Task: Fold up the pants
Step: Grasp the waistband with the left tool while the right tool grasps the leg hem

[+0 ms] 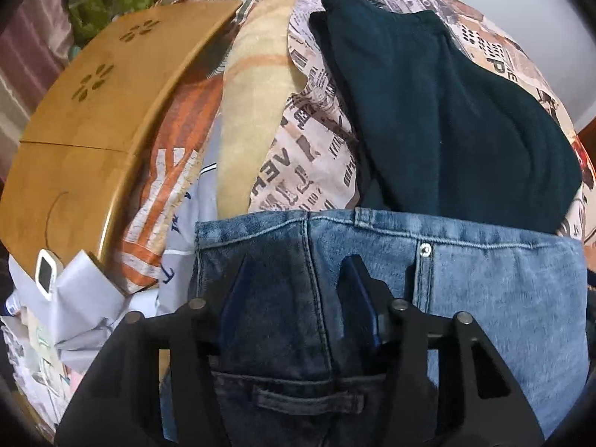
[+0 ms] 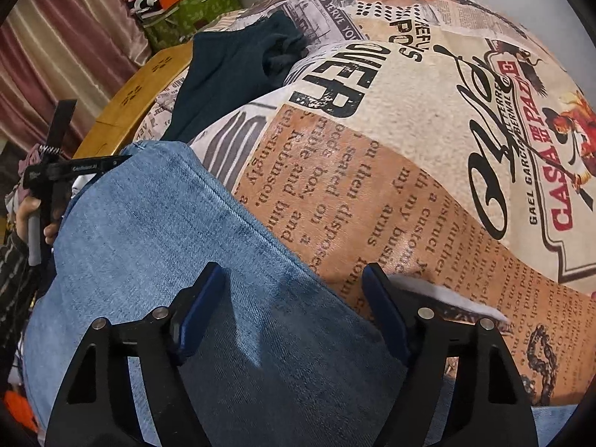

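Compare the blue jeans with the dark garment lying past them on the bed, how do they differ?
The jeans are faded blue denim with visible stitching and a rivet; the dark garment is plain deep teal, soft-looking fabric. The jeans sit between the open jaws of the left gripper; the dark garment lies untouched farther off. Both rest on the printed bedspread.

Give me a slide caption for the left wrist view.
Left gripper open astride the waistband of blue jeans, dark green garment lying beyond on a newsprint-patterned cover.

A home bedroom: printed bedspread [image 2: 428, 119], curtains [image 2: 67, 37], wooden lap table [image 1: 85, 119], piled clutter.
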Demonstrator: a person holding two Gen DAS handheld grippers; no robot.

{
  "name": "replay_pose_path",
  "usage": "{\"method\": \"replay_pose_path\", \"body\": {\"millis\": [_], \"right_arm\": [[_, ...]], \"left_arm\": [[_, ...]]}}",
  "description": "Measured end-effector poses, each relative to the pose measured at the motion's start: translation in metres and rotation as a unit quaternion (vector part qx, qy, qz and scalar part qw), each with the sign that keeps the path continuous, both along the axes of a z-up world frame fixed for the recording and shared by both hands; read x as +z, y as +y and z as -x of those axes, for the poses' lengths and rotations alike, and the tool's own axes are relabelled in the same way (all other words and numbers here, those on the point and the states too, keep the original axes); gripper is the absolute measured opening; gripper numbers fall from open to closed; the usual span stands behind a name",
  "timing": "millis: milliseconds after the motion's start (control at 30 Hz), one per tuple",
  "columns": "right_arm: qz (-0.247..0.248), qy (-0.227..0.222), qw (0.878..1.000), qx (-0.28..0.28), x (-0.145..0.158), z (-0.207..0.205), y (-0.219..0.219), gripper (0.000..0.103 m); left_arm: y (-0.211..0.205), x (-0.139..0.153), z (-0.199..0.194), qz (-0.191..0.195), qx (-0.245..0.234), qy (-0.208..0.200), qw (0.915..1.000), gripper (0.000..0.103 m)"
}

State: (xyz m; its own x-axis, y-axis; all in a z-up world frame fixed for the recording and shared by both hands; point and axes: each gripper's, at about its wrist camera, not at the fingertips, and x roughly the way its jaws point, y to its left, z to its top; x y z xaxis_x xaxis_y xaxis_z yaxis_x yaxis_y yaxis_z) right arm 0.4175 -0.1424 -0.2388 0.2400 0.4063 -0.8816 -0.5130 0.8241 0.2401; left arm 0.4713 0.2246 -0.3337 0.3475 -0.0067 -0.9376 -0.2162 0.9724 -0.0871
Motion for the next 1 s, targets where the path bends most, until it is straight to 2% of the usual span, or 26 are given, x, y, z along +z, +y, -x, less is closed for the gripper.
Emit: {"method": "replay_pose_path", "body": {"millis": [33, 67, 167, 233, 267, 333, 433, 533, 667, 767, 1000], "right_arm": [[0.001, -0.002, 1.000, 0.000, -0.001, 0.000, 0.001, 0.072], [0.001, -0.004, 1.000, 0.000, -0.001, 0.001, 0.002, 0.070], [-0.006, -0.009, 1.000, 0.006, 0.000, 0.005, 0.005, 0.050], [-0.008, -0.011, 1.000, 0.011, 0.001, 0.007, 0.006, 0.028], [-0.007, -0.013, 1.000, 0.013, 0.001, 0.008, 0.007, 0.023], [-0.005, -0.015, 1.000, 0.020, 0.002, 0.011, 0.010, 0.010], [0.005, -0.028, 0.999, 0.027, 0.003, 0.012, 0.016, 0.008], [0.011, -0.061, 0.998, 0.019, 0.016, 0.015, 0.017, 0.008], [-0.016, -0.108, 0.994, 0.005, 0.057, 0.023, 0.005, 0.007], [-0.018, -0.133, 0.991, 0.015, 0.081, 0.041, 0.004, 0.007], [-0.025, -0.142, 0.989, 0.029, 0.100, 0.091, 0.000, 0.007]], "left_arm": [[0.000, -0.001, -0.001, 0.001, 0.003, 0.001, 1.0000, 0.047], [0.000, -0.002, -0.001, -0.005, 0.006, 0.001, 1.0000, 0.041], [-0.006, 0.002, 0.000, -0.021, -0.003, -0.005, 0.9998, 0.027], [-0.014, 0.008, 0.004, -0.043, -0.016, -0.013, 0.9989, 0.018], [-0.018, 0.012, 0.007, -0.056, -0.023, -0.021, 0.9980, 0.012], [-0.022, 0.018, 0.010, -0.072, -0.032, -0.028, 0.9965, 0.009], [-0.020, 0.034, 0.012, -0.087, -0.027, -0.042, 0.9950, 0.007], [-0.016, 0.068, 0.019, -0.095, -0.015, -0.075, 0.9925, 0.006], [-0.012, 0.112, 0.045, -0.087, -0.015, -0.112, 0.9898, 0.006], [-0.017, 0.134, 0.071, -0.100, -0.022, -0.128, 0.9865, 0.006], [-0.024, 0.166, 0.138, -0.110, -0.029, -0.137, 0.9840, 0.006]]}}
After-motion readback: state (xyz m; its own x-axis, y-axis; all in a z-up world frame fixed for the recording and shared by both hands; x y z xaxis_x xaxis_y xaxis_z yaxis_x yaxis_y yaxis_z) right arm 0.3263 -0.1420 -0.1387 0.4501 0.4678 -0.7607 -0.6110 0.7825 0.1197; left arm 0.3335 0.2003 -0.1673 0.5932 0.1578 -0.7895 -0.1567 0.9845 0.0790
